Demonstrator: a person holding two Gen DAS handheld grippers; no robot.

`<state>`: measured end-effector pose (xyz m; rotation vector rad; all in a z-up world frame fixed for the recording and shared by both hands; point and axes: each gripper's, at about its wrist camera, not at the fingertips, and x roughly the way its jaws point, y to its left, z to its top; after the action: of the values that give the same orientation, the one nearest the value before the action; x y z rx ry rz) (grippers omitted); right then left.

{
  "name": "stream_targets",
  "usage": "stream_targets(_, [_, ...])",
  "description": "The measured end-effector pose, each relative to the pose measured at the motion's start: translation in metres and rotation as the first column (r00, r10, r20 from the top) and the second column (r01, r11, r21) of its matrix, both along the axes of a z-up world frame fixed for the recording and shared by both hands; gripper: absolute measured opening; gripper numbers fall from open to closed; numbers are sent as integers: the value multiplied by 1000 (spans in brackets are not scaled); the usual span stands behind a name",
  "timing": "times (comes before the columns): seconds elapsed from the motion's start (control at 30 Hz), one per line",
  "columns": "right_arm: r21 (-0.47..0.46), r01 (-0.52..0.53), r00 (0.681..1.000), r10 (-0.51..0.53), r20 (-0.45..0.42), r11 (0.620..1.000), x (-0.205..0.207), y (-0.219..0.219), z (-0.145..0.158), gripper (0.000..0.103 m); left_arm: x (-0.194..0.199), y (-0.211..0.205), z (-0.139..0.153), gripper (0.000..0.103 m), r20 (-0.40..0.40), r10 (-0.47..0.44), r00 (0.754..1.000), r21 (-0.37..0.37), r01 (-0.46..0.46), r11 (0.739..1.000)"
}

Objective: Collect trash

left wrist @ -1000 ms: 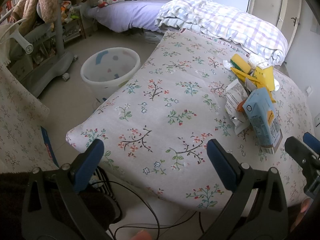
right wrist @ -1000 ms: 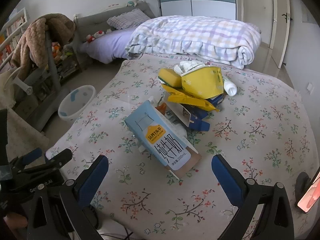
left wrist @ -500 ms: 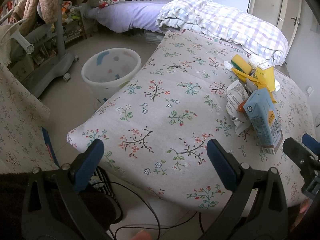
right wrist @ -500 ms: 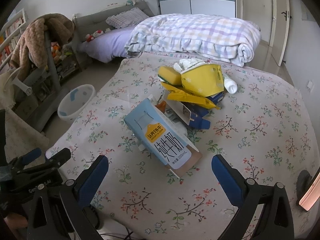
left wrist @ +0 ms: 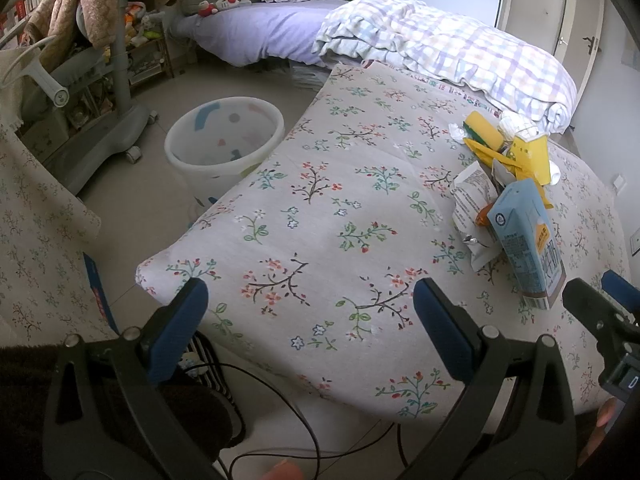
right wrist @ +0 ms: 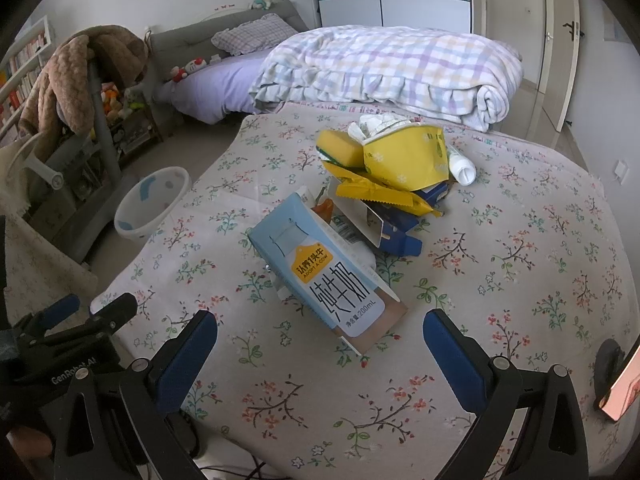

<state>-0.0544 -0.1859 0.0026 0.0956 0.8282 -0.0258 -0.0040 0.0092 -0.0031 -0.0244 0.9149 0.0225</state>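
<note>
A pile of trash lies on the floral mattress (right wrist: 520, 264): a light blue milk carton (right wrist: 324, 276) nearest me, a yellow pouch (right wrist: 408, 156), a yellow sponge (right wrist: 338, 151), a blue box (right wrist: 400, 236), a white bottle (right wrist: 460, 166). My right gripper (right wrist: 320, 344) is open just short of the carton. In the left wrist view the carton (left wrist: 528, 240) and a crumpled wrapper (left wrist: 472, 204) sit at the right. My left gripper (left wrist: 310, 320) is open over the mattress's near edge, holding nothing. A white bin (left wrist: 224, 140) stands on the floor left of the mattress.
A rolled plaid quilt (right wrist: 392, 68) lies behind the pile. A grey wheeled stand (left wrist: 100, 120) draped with a brown blanket is beyond the bin. Cables (left wrist: 280, 412) trail on the floor under my left gripper. A phone (right wrist: 620, 384) rests at the mattress's right edge.
Both grippers stay open. The right gripper has edged slightly closer to the carton; the left view has barely shifted.
</note>
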Motion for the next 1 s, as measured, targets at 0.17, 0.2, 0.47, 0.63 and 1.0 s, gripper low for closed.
stream_targets(0.17, [1,4,1000,-4,-1,1000,0,-1,-1,103,0,0,0,102,0,-1,1000,-1,1,1000])
stream_targets(0.2, [2,5,1000,-5,-2,1000,0,-2,-2,103,0,0,0,102,-1,-2,1000,-1,2,1000])
stream_targets(0.47, [7,18,1000,-18,-10,1000,-3,-11,-4,103,-2,-1,-1,102,-6,-7,1000,4,7,1000])
stream_targets(0.63, [27,26,999,-26,-20,999,-3,-22,-8,103,-1,-2,-1,102,-6,-3,1000,11,3,1000])
stream_targets(1.0, [30,6,997,-4,-80,1000,27,-26,-18,103,10,1,-9,102,-43,-4,999,17,5,1000])
